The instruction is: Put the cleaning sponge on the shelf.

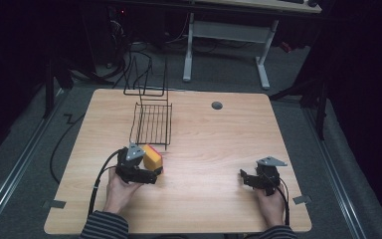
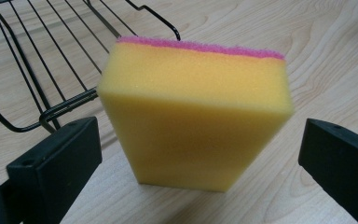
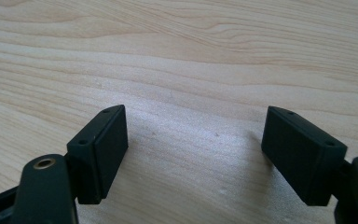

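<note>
Dim surroundings, lit tabletop (close views sharp).

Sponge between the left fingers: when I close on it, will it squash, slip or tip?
The sponge looks like soft open-pored foam, so it will probably squash and feel light. Its matte surface should grip rather than slip. It stands on a narrow edge, leaning, between the open left gripper, so a one-sided nudge may topple it.

Porous foam sponge point(image 2: 193, 116), matt wood table point(image 1: 219, 149)
</note>
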{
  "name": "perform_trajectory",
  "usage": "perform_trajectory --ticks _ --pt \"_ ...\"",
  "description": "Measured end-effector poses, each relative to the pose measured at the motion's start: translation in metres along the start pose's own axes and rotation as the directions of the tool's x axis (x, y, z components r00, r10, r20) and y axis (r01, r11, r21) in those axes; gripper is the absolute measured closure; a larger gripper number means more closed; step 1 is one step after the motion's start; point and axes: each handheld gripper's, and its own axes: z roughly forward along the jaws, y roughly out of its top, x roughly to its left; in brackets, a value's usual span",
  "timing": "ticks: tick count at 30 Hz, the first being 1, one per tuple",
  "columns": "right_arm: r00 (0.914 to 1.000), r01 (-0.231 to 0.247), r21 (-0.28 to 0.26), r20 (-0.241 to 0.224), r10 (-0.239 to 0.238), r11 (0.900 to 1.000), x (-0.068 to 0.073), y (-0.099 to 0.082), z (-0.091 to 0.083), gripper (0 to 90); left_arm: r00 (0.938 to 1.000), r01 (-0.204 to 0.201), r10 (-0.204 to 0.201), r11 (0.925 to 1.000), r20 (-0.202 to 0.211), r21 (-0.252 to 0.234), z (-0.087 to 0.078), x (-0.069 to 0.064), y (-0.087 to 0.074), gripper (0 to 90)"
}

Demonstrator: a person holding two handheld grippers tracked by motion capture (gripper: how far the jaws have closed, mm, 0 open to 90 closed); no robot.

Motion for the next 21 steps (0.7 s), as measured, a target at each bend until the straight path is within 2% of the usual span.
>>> perform_trajectory --ticks 8,21 --pt "1.0000 -0.002 0.000 0.001 0.002 1.0000 0.000 0.000 0.000 22.8 0.9999 0.015 -0.015 0.9998 -0.001 0.011 0.007 0.004 -0.001 0.0" --pt "1.0000 -0.003 0.000 0.001 0.003 1.0000 0.000 0.000 0.000 22.9 0.9999 0.014 -0.014 0.9997 -0.006 0.021 0.019 0.006 -0.003 0.1"
